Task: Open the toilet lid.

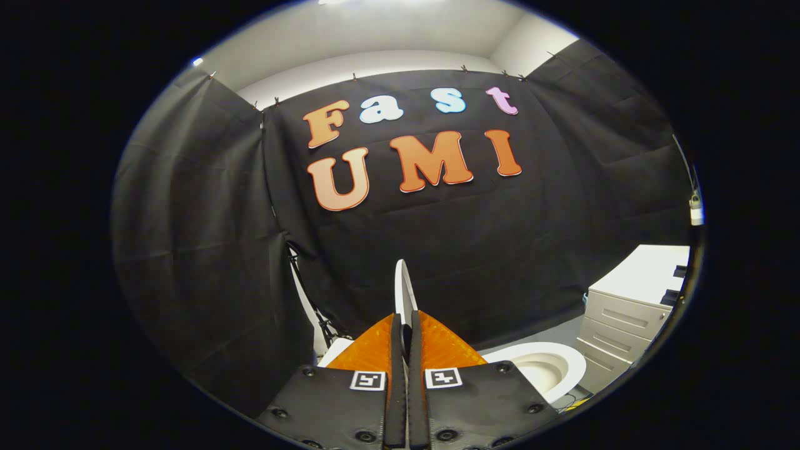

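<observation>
**Toilet lid raised on edge and pinched between the jaws**

To the left, the black cloth wall [206,250] is seen hanging in folds; at its foot a thin black stand or cable [315,312] is glimpsed beside a white upright surface [310,312], which cannot be identified with certainty.

In the middle, the gripper [405,325] is seen from behind, its two orange fingers [375,350] being brought almost together; the jaws are closed on the toilet lid [403,284], whose thin white edge is seen rising upright from between the fingertips and curving to a rounded top just beyond them; both fingers appear pressed against the lid, one on each face. Two square black-and-white markers [367,380] are carried on the dark gripper body, one on either side of the narrow gap.

To the right of the fingers, the toilet seat [565,362] is seen as a white oval ring lying flat, with the bowl [540,369] exposed inside it; the lid is thus held well clear of the seat, standing near vertical. Farther right, a grey-white drawer cabinet [625,319] with a pale top is seen near the toilet on a grey floor [562,331]; something yellow is glimpsed on the floor beneath the seat's rim, too small to be told. Above the cloth, a white wall and ceiling [406,31] are seen.
</observation>
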Demonstrator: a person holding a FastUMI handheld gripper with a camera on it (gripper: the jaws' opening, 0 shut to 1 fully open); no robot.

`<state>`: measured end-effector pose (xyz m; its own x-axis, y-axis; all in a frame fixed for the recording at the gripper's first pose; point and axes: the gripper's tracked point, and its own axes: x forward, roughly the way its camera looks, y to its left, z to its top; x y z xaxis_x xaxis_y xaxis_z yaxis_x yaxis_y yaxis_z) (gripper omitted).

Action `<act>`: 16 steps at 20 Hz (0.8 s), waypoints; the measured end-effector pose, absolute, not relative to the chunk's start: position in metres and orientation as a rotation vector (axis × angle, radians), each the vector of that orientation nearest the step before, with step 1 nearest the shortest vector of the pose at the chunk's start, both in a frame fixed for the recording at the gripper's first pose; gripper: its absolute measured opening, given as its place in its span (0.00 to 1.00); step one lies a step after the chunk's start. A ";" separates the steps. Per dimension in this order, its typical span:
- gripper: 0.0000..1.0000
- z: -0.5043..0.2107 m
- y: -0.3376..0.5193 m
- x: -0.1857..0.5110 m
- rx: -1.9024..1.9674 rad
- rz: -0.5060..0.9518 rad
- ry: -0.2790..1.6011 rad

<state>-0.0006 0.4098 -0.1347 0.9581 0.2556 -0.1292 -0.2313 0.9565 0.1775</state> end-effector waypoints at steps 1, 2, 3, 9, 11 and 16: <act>0.10 -0.135 0.413 -0.001 0.153 0.250 0.150; 0.10 -0.136 0.418 -0.002 0.143 0.254 0.148; 0.10 -0.136 0.421 -0.004 0.134 0.259 0.143; 0.10 -0.139 0.444 -0.014 0.084 0.289 0.128; 0.10 -0.141 0.453 -0.017 0.079 0.303 0.132; 0.10 -0.144 0.470 -0.022 0.061 0.327 0.136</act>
<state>-0.0217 0.4697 -0.1439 0.9380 0.3239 -0.1233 -0.3157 0.9454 0.0816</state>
